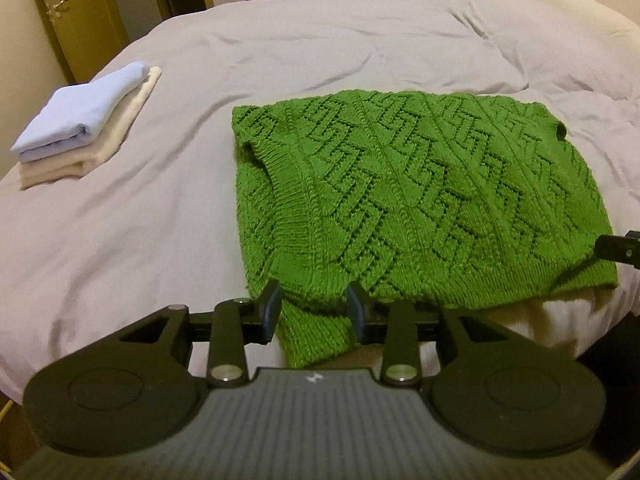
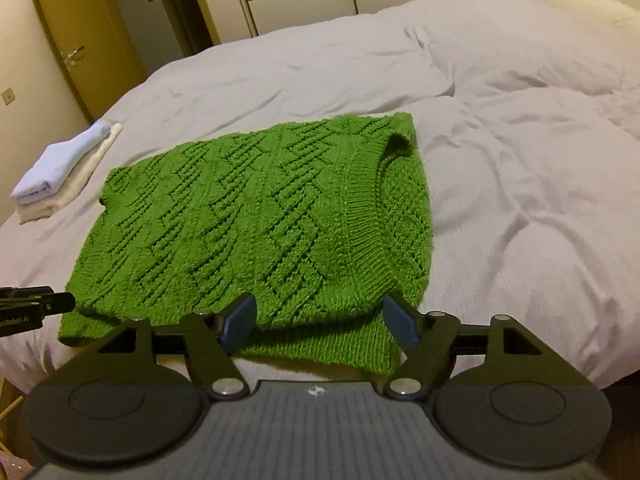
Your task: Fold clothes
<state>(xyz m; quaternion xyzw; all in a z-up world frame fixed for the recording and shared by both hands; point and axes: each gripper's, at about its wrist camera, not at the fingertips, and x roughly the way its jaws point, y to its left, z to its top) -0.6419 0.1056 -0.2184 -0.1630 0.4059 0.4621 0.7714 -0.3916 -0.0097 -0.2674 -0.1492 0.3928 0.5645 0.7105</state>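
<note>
Green sweater's (image 2: pixel 256 216) near hem hidden behind right gripper (image 2: pixel 320 320) (partly).

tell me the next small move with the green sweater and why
Probably close both grippers on the near edge: the left gripper and right gripper sit open astride the green sweater, which lies half folded on the bed, ready for another fold.

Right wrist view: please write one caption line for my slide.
Open right gripper at the near edge of a half-folded green knit sweater on a grey bed.
</note>
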